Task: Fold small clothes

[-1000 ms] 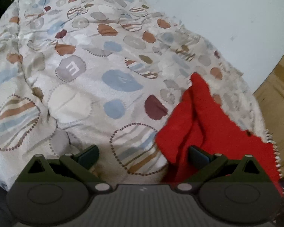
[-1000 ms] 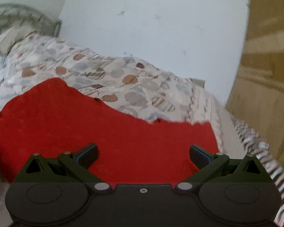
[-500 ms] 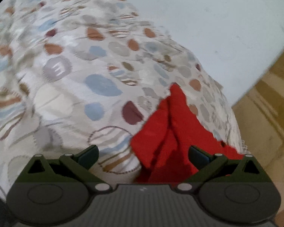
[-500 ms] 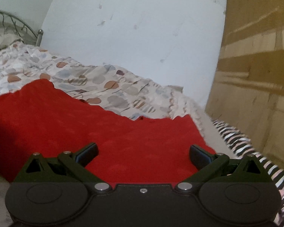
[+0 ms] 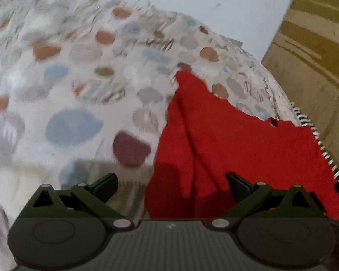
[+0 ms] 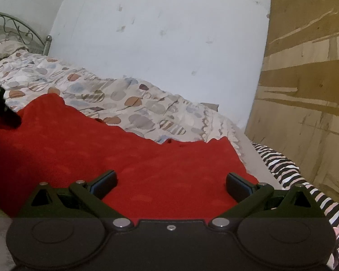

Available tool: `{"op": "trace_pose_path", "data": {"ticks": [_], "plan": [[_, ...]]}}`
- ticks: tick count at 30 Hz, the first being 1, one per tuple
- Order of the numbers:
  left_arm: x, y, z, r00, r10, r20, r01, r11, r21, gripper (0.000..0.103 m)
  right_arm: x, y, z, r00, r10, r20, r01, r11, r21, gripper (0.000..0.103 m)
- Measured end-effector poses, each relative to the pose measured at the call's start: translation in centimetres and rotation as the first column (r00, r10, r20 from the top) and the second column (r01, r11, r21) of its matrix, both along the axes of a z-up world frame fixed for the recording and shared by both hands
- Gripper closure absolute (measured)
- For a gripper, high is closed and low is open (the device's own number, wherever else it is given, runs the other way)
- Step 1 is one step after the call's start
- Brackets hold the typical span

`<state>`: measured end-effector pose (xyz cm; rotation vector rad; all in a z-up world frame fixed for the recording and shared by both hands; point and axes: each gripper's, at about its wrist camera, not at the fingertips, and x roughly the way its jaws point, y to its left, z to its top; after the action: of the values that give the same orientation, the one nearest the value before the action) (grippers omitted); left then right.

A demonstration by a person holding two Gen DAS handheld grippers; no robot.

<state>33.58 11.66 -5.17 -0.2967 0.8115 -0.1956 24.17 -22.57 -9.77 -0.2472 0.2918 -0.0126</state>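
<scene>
Though spread, hand-held gripper (image 6: pixel 171 181) over red cloth (image 6: pixel 124 158)

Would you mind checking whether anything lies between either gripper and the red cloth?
Nothing visible does. The red cloth lies spread on the quilt, directly ahead of the open right gripper; the open left gripper faces its left edge, with only quilt beside it.

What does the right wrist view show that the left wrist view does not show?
Only the right wrist view shows the metal headboard, a pillow and the other gripper's dark tip at the left edge. Only the left wrist view shows a raised fold in the red cloth. Both show the red cloth, the patterned duvet, the striped fabric, the cardboard and open grippers: left gripper, right gripper.
</scene>
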Motion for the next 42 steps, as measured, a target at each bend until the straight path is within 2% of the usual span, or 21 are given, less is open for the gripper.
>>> {"op": "trace_pose_path", "data": {"ticks": [8, 11, 13, 15, 18, 21, 24, 30, 37, 42], "plan": [[-0.7, 1.5, -0.7, 0.998, 0.031, -0.056, -0.034, 0.998, -0.046, 0.001, -0.4, 0.3, -0.2, 0.999, -0.013, 0.035, 0.013, 1.000, -0.022, 0.001], [-0.5, 1.1, -0.3, 0.998, 0.040, -0.048, -0.042, 0.998, -0.039, 0.001, -0.4, 0.3, -0.2, 0.999, -0.013, 0.035, 0.013, 1.000, -0.022, 0.001], [-0.9, 0.9, 0.2, 0.999, 0.038, -0.005, -0.038, 0.998, -0.042, 0.000, -0.4, 0.3, -0.2, 0.999, -0.013, 0.034, 0.014, 1.000, -0.020, 0.001], [-1.1, 0.4, 0.5, 0.998, 0.034, 0.057, -0.033, 0.999, -0.009, 0.000, -0.3, 0.1, -0.1, 1.000, -0.010, 0.026, 0.010, 1.000, -0.012, 0.001], [-0.9, -0.9, 0.8, 0.992, -0.022, 0.122, 0.009, 0.994, 0.106, 0.000, 0.0, -0.3, 0.0, 1.000, 0.001, 0.004, -0.001, 1.000, 0.020, 0.001], [-0.4, -1.8, 0.9, 0.992, -0.065, 0.108, 0.047, 0.986, 0.159, 0.001, 0.1, -0.5, 0.0, 1.000, 0.007, -0.005, -0.007, 0.999, 0.038, 0.001], [-0.3, -1.4, 0.7, 0.995, -0.053, 0.081, 0.042, 0.991, 0.125, 0.001, 0.1, -0.5, 0.0, 1.000, 0.005, -0.001, -0.005, 0.999, 0.035, 0.001], [0.5, 0.9, -0.5, 1.000, 0.002, -0.013, -0.003, 0.998, -0.058, 0.003, 0.1, -0.5, 0.0, 1.000, 0.005, 0.000, -0.005, 0.999, 0.035, 0.001], [0.5, 0.4, -0.5, 1.000, -0.008, 0.000, 0.008, 1.000, -0.013, 0.003, 0.1, -0.5, 0.0, 1.000, 0.005, 0.000, -0.005, 0.999, 0.036, 0.001], [0.5, 0.5, -0.5, 1.000, -0.005, -0.008, 0.005, 1.000, -0.026, 0.003, 0.1, -0.6, 0.0, 1.000, 0.004, 0.001, -0.004, 0.999, 0.035, 0.001]]}}
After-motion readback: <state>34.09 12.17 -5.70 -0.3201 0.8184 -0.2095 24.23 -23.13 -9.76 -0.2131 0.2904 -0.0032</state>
